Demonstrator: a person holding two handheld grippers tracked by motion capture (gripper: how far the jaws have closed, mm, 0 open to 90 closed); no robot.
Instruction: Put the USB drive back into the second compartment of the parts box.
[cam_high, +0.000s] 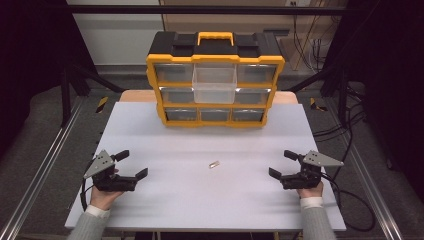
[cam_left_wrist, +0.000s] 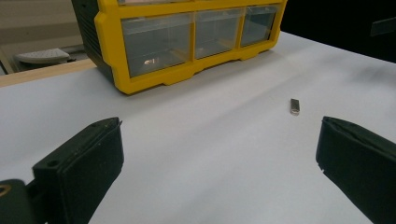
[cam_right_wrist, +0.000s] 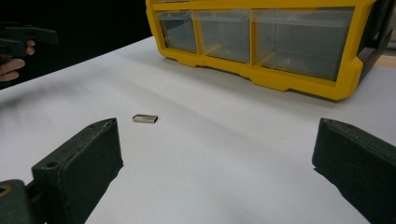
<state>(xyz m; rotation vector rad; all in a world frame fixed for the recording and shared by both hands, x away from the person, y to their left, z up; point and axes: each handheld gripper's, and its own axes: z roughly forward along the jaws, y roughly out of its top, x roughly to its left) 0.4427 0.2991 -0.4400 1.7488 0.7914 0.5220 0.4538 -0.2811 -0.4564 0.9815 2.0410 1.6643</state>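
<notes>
From above, left gripper (cam_high: 134, 165) and right gripper (cam_high: 281, 164) resting on the white desk (cam_high: 150, 135), fingers apart and empty, small metal piece (cam_high: 214, 164) between them; in the left gripper view, right of centre; in the right gripper view, left, before the yellow drawer box (cam_right_wrist: 280, 79).

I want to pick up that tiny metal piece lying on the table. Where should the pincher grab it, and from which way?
Probably from straight above. The small metal piece lies flat on the white table, so only its thin edges stick up. Pinch it across its two long sides, where it is narrowest. Both the left gripper and the right gripper are open and about equally far from it.
</notes>
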